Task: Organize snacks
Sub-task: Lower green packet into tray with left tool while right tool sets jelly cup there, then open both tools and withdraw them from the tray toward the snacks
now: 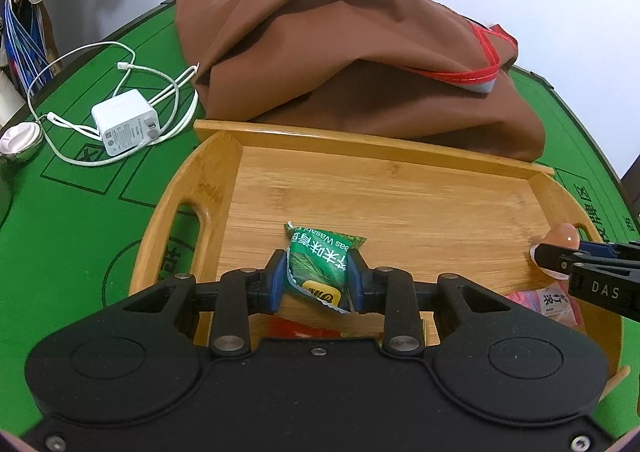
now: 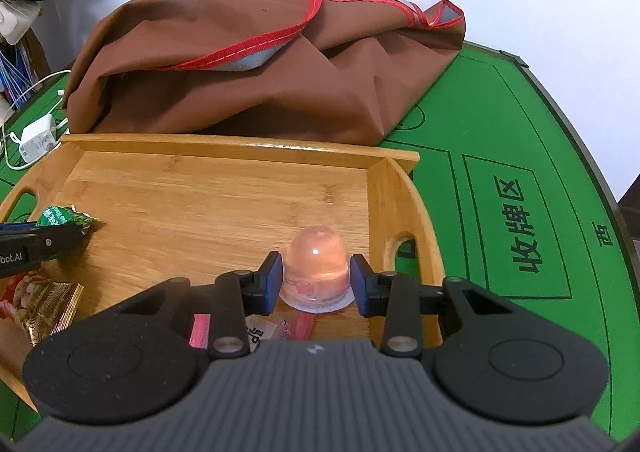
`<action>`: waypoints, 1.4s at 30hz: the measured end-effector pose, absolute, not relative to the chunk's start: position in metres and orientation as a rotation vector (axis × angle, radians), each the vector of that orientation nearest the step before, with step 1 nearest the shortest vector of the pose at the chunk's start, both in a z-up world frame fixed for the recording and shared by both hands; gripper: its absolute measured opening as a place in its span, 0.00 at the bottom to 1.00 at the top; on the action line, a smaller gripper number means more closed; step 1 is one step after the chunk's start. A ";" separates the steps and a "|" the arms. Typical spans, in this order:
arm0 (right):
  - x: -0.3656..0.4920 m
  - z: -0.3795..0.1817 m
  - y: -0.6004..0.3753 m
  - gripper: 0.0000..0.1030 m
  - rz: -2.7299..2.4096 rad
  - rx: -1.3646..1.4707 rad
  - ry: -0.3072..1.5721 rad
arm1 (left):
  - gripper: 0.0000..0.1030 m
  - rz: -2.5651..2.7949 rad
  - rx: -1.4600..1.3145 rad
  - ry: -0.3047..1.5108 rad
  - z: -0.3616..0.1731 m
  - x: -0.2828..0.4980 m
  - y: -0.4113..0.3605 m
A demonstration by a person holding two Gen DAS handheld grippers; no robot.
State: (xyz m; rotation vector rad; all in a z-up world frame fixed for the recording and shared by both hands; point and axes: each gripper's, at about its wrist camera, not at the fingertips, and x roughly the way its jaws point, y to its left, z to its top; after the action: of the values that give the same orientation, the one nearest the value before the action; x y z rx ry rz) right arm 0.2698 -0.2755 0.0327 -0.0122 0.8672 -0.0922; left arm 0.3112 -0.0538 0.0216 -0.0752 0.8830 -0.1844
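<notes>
My left gripper [image 1: 317, 276] is shut on a green wasabi-pea packet [image 1: 320, 266] and holds it over the near part of a bamboo tray [image 1: 360, 140]. My right gripper [image 2: 316, 280] is shut on a pink jelly cup [image 2: 316, 266], dome forward, over the tray's right side [image 2: 384, 204]. The jelly cup also shows in the left wrist view [image 1: 562, 236], and the green packet in the right wrist view [image 2: 60, 218]. A pink sachet [image 1: 552, 302], a red wrapper [image 1: 304, 330] and a gold-patterned snack packet [image 2: 44, 306] lie on the tray near its front edge.
A brown cloth bag with red trim [image 1: 352, 52] lies right behind the tray on the green felt table [image 1: 60, 220]. A white charger with its cable [image 1: 124, 126] and a small round white object [image 1: 18, 140] lie at the left. Printed boxes mark the felt at the right [image 2: 520, 228].
</notes>
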 end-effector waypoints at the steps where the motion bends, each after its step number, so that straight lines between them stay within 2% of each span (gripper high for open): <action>1: 0.271 0.031 -0.275 0.40 -0.093 -0.015 0.868 | 0.29 -0.186 -0.075 0.885 0.021 0.312 -0.054; 12: 0.271 0.028 -0.276 0.39 -0.091 -0.011 0.862 | 0.29 -0.186 -0.052 0.872 0.020 0.311 -0.057; 13: 0.270 0.028 -0.276 0.41 -0.090 -0.010 0.862 | 0.29 -0.186 -0.052 0.871 0.020 0.311 -0.057; 15: 0.270 0.029 -0.276 0.54 -0.091 -0.007 0.859 | 0.30 -0.185 -0.049 0.873 0.020 0.311 -0.057; 17: 0.268 0.031 -0.276 0.54 -0.087 -0.007 0.848 | 0.30 -0.180 -0.043 0.874 0.021 0.310 -0.057; 20: 0.264 0.036 -0.275 0.55 -0.081 -0.015 0.834 | 0.38 -0.180 -0.038 0.869 0.023 0.307 -0.056; 23: 0.259 0.043 -0.274 0.63 -0.075 -0.020 0.815 | 0.49 -0.178 -0.027 0.853 0.027 0.302 -0.055; 28: 0.245 0.049 -0.273 0.78 -0.058 -0.020 0.785 | 0.77 -0.197 0.000 0.831 0.034 0.288 -0.052; 30: 0.237 0.051 -0.271 0.83 -0.044 -0.022 0.775 | 0.83 -0.202 0.017 0.816 0.039 0.280 -0.050; 34: 0.219 0.056 -0.266 0.86 -0.007 -0.028 0.748 | 0.89 -0.209 0.066 0.769 0.049 0.259 -0.048; 40: 0.189 0.064 -0.259 0.89 0.043 -0.023 0.708 | 0.91 -0.255 0.085 0.703 0.064 0.219 -0.043; 42: 0.177 0.066 -0.258 0.93 0.064 -0.013 0.690 | 0.92 -0.272 0.084 0.680 0.068 0.204 -0.042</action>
State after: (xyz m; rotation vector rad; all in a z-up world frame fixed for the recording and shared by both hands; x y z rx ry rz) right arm 0.1769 -0.2578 0.0662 -0.0127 0.6902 0.0636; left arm 0.2036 -0.0417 0.0679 0.0845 0.6797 -0.2723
